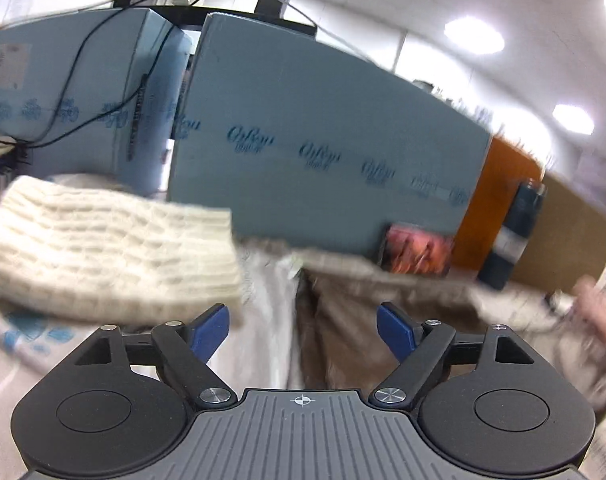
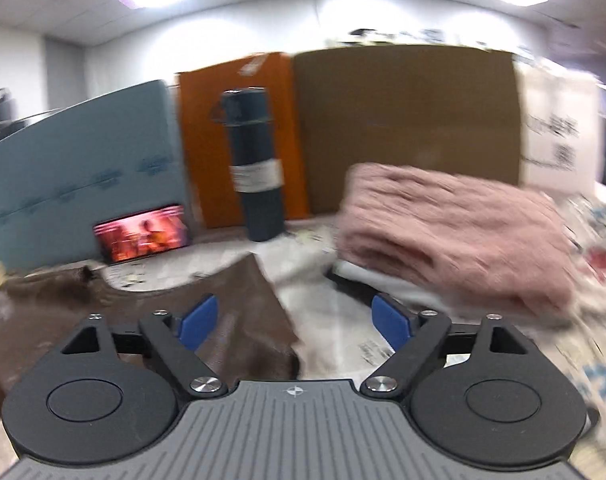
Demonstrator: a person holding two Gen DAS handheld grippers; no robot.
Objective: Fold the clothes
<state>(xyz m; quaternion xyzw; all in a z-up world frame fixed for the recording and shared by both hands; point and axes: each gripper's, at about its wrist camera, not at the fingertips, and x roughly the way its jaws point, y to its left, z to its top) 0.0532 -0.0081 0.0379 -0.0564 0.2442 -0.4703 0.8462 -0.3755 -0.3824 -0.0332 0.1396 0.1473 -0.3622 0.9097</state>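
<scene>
I am holding my left gripper (image 1: 303,330) with its blue-padded fingers spread wide and gripping nothing, hovering over a crumpled brown fabric garment (image 1: 367,320) that is lying on the table. A folded cream cable-knit sweater (image 1: 103,248) is sitting to the left of it, in front of the pale blue printed foam board (image 1: 323,152). My right gripper (image 2: 297,316) is likewise spread apart and empty; I am seeing the same brown garment (image 2: 239,312) lying under and left of its fingers, on the printed paper-covered tabletop (image 2: 343,344). A folded fuzzy pink sweater (image 2: 455,236) is resting to the right, near the brown cardboard panel (image 2: 403,128). A tall dark teal bottle with a white label (image 2: 255,168) is standing upright before an orange board (image 2: 207,140), beside a glowing phone screen (image 2: 143,236). Both views are blurring.
</scene>
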